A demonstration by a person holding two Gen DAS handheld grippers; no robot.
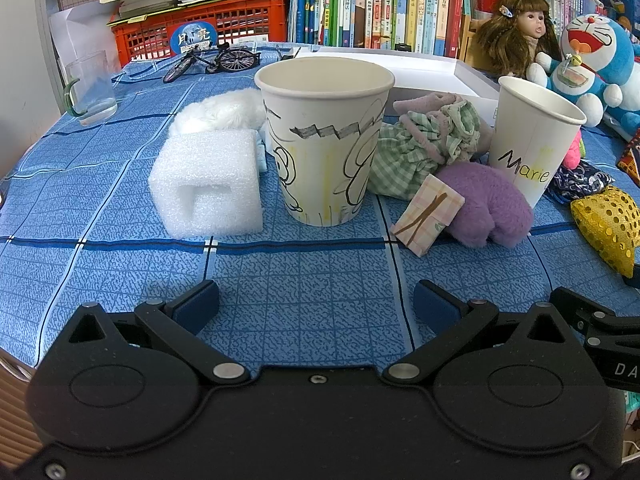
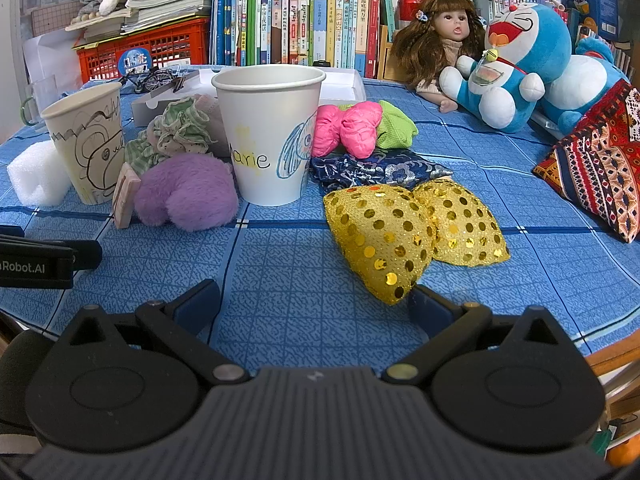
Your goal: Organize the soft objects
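Note:
Two paper cups stand on the blue tablecloth: one with a drawn cartoon [image 1: 326, 140] [image 2: 88, 148] and one marked "Marie" [image 1: 534, 140] [image 2: 272, 132]. Around them lie a white foam block [image 1: 210, 184], a white fluffy piece [image 1: 224, 110], green checked cloth [image 1: 420, 148] [image 2: 172, 132], a purple plush [image 1: 490, 204] [image 2: 188, 196], a pink checked pouch [image 1: 428, 214], a pink bow [image 2: 346, 128], green fabric [image 2: 394, 126], dark blue brocade [image 2: 376, 170] and a gold sequin bow [image 2: 412, 232] [image 1: 608, 224]. My left gripper [image 1: 316, 304] is open, short of the cartoon cup. My right gripper [image 2: 316, 300] is open, its right finger just below the sequin bow.
A glass mug [image 1: 90, 88] stands far left, a toy bicycle [image 1: 216, 60] and a white box [image 1: 432, 76] behind the cups. A doll [image 2: 444, 36], a blue cat plush [image 2: 516, 64] and a patterned cushion [image 2: 596, 168] sit at right. Books and an orange crate [image 1: 200, 26] line the back.

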